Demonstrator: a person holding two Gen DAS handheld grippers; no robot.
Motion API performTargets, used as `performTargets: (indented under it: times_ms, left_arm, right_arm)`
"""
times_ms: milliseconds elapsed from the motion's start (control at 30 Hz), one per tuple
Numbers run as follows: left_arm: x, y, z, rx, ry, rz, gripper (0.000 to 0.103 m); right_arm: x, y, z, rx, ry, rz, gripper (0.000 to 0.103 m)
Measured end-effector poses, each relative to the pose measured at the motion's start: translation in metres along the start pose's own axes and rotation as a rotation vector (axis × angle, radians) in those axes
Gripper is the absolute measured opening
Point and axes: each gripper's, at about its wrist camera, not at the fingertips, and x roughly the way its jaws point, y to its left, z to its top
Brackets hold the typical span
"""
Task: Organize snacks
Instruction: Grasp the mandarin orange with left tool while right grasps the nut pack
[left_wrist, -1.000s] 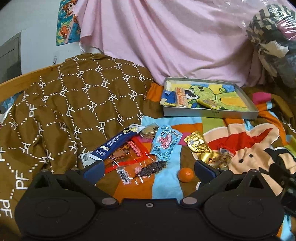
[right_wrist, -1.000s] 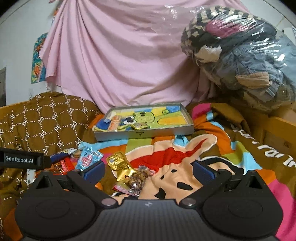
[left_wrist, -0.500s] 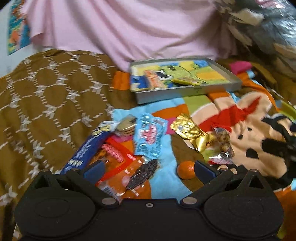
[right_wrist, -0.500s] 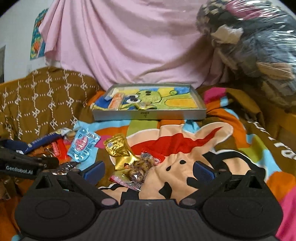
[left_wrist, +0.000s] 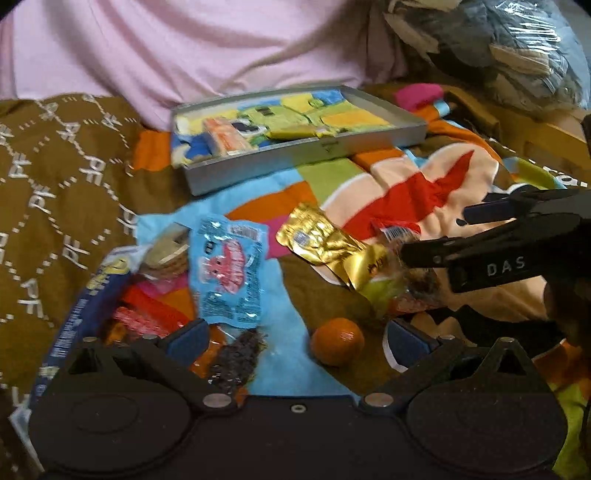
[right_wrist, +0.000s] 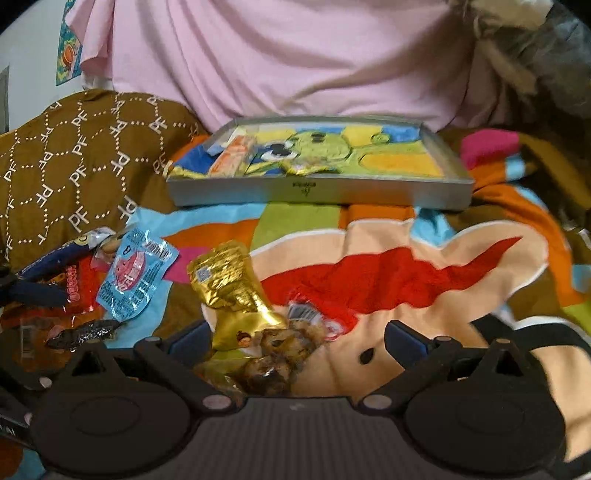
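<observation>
Loose snacks lie on a colourful blanket. In the left wrist view my left gripper (left_wrist: 297, 338) is open and low over them, with a small orange ball (left_wrist: 337, 341) and a dark snack strip (left_wrist: 236, 356) between its fingers. A light blue packet (left_wrist: 229, 271) and a gold packet (left_wrist: 325, 240) lie just ahead. My right gripper (right_wrist: 297, 339) is open too, over a clear packet of brown pieces (right_wrist: 280, 350) beside the gold packet (right_wrist: 229, 284). Further back stands a grey tray (right_wrist: 317, 188) that holds a few snacks.
A brown patterned quilt (left_wrist: 55, 177) rises on the left, with red and dark blue packets (left_wrist: 147, 314) at its foot. A pink sheet (right_wrist: 295, 55) hangs behind the tray. Bagged clothes (left_wrist: 517, 48) are piled at the back right. The right gripper's body (left_wrist: 487, 258) reaches in from the right.
Both grippers have dropped and moved forward toward the snacks. The left view has swung to the right, and the right gripper now shows in it close to the gold packet.
</observation>
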Motion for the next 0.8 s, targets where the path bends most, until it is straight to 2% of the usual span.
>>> performTargets:
  times_ms: [167, 267, 400, 533, 667, 800]
  left_arm:
    - [0.016, 0.004, 0.000, -0.049, 0.056, -0.043, 0.102]
    - [0.019, 0.003, 0.000, -0.053, 0.054, -0.050, 0.099]
    - [0.020, -0.002, 0.001, -0.044, 0.055, -0.090, 0.089]
    - [0.021, -0.007, 0.000, -0.025, 0.067, -0.115, 0.083]
    - [0.024, -0.009, -0.001, -0.023, 0.084, -0.127, 0.074]
    - [0.030, -0.008, 0.000, -0.050, 0.099, -0.126, 0.059]
  right_arm:
    - [0.010, -0.002, -0.005, 0.026, 0.045, 0.022, 0.101]
    - [0.016, -0.006, -0.005, 0.059, 0.067, 0.030, 0.093]
    - [0.020, -0.007, -0.005, 0.077, 0.075, 0.051, 0.084]
    - [0.021, -0.005, -0.006, 0.084, 0.085, 0.074, 0.075]
    - [0.022, -0.004, -0.006, 0.100, 0.097, 0.089, 0.071]
    - [0.022, -0.003, -0.006, 0.105, 0.106, 0.088, 0.068]
